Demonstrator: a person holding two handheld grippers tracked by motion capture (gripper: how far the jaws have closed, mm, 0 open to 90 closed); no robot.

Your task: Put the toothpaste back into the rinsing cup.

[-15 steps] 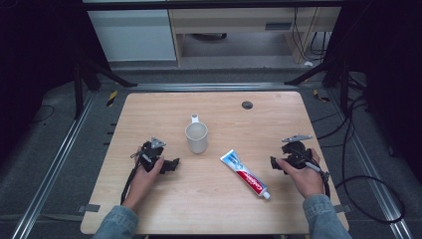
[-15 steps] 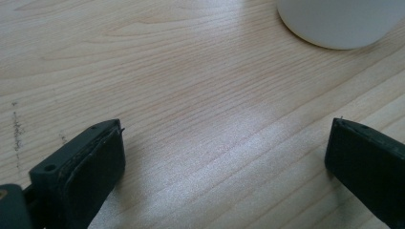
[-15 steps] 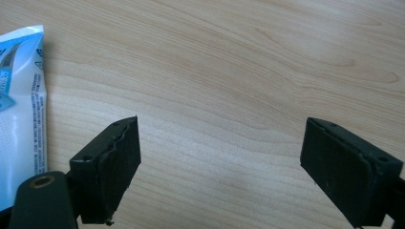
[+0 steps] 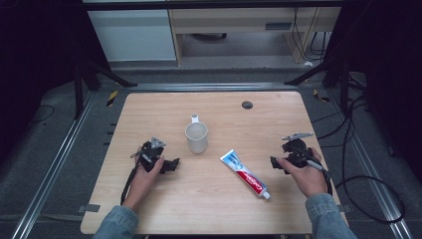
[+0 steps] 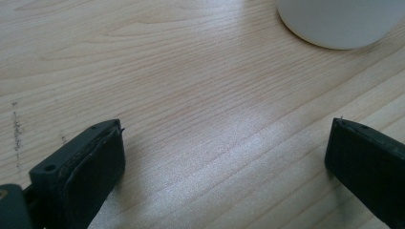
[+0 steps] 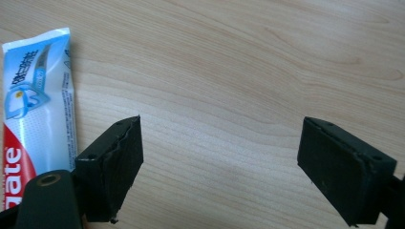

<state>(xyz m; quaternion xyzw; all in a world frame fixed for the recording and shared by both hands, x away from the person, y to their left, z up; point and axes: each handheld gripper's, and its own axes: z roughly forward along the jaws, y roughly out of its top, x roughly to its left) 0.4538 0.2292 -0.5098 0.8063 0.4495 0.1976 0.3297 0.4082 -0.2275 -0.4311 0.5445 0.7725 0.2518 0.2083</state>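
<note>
My left gripper (image 4: pixel 171 165) rests on the table (image 4: pixel 149 107), jaws spread wide with bare wood between them — the white mug (image 4: pixel 196 137) stands just to its far right. My right gripper (image 4: pixel 275 163) also gapes, nothing in it. The toothpaste tube (image 4: pixel 245 174) lies flat between both grippers, nearer the right one, cap toward me.

From above we look forward and down on the table (image 4: pixel 149 209); our gripper views skim its wood close up.
</note>
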